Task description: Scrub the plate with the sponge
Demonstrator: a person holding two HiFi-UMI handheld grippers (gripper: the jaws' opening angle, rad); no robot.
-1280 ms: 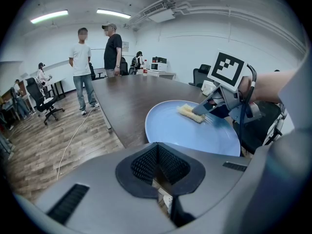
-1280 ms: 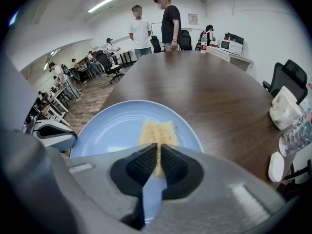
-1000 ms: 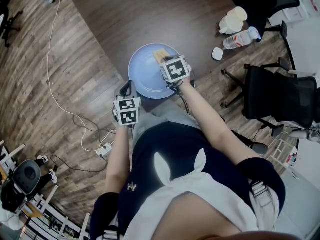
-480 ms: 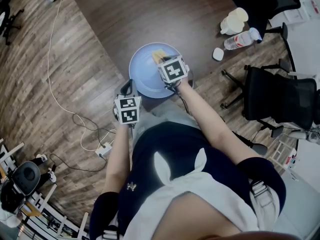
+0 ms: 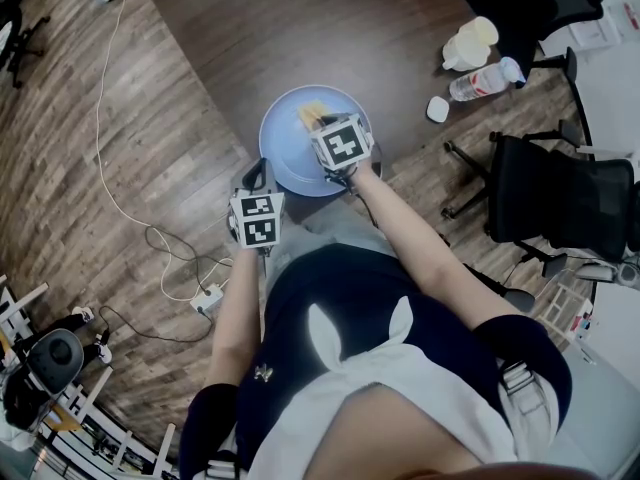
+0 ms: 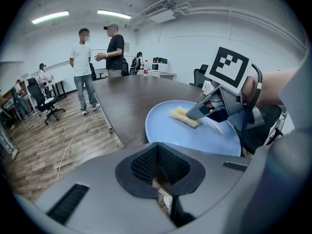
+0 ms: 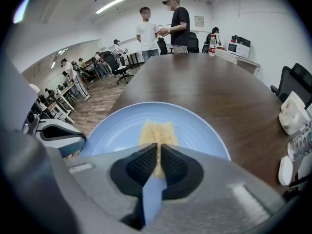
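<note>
- The round plate [image 5: 285, 153] lies at the near end of the table [image 5: 300, 28], its rim close to the table's edge; beyond it the dark tabletop is open.
- The right gripper [image 5: 320, 123] reaches over the plate from the near side. Its jaws are clamped on the sponge [image 5: 308, 118], which rests flat on the plate's inner face.
- In the right gripper view, the sponge [image 7: 157, 130] runs from the jaws of the right gripper [image 7: 158, 161] towards the centre of the plate [image 7: 114, 130].
- The left gripper [image 5: 256, 176] hangs beside the plate's near-left rim, apart from it. In its own view, the left gripper [image 6: 157, 164] has its jaws together with nothing between them.
- Materials: the plate [image 6: 195, 138] is smooth, pale blue and shallow, with faint concentric rings. The sponge [image 6: 184, 116] is a yellow, coarse, rough-edged slab. The table is dark brown with wood grain, and the jaw pads are black and ribbed.
- Well to the right stand a white jug [image 5: 465, 43], a clear bottle [image 5: 480, 78] lying down, and a small white lid-like piece [image 5: 436, 109].
- Black office chairs [image 5: 560, 188] crowd the table's right side.
</note>
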